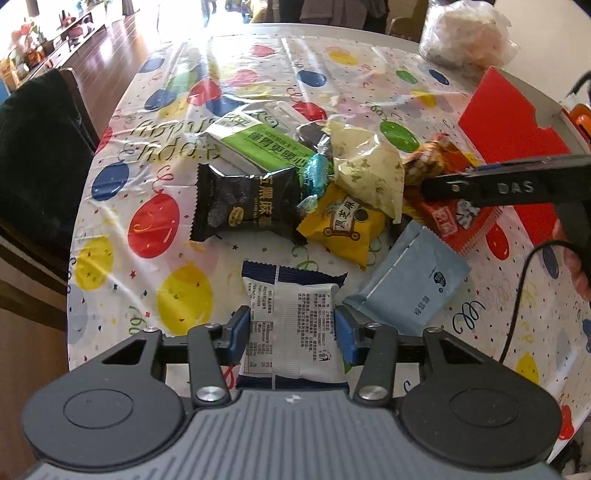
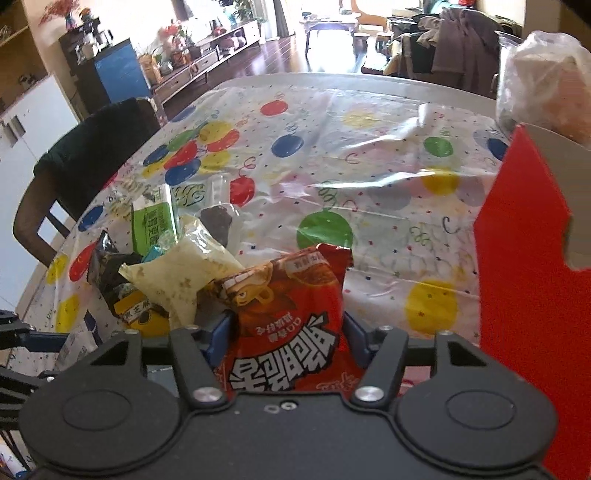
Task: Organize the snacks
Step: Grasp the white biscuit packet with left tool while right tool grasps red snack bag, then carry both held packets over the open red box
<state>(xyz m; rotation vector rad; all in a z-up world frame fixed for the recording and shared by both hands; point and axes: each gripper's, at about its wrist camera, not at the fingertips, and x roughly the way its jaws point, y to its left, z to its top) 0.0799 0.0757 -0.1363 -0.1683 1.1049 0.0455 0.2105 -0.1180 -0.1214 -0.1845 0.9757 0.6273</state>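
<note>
A white and blue snack packet [image 1: 295, 314] lies at the near edge of the table, and my left gripper [image 1: 293, 332] is shut on its two sides. In the right wrist view my right gripper [image 2: 288, 332] is shut on a crinkled red snack packet [image 2: 291, 302], which stands up between the blue pads. The left wrist view shows the right gripper's black fingers [image 1: 480, 188] reaching in from the right over that red packet [image 1: 458, 225]. A red box [image 1: 506, 122] with a cut-out wall stands open at the right [image 2: 517, 258].
A pile of snacks fills the table's middle: a black packet [image 1: 240, 206], a green box [image 1: 258, 147], a yellow packet [image 1: 343, 229], a cream bag [image 1: 369, 166], a light blue pouch [image 1: 413, 284]. A clear bag [image 1: 465, 33] sits far right. A dark chair [image 1: 37, 155] stands left.
</note>
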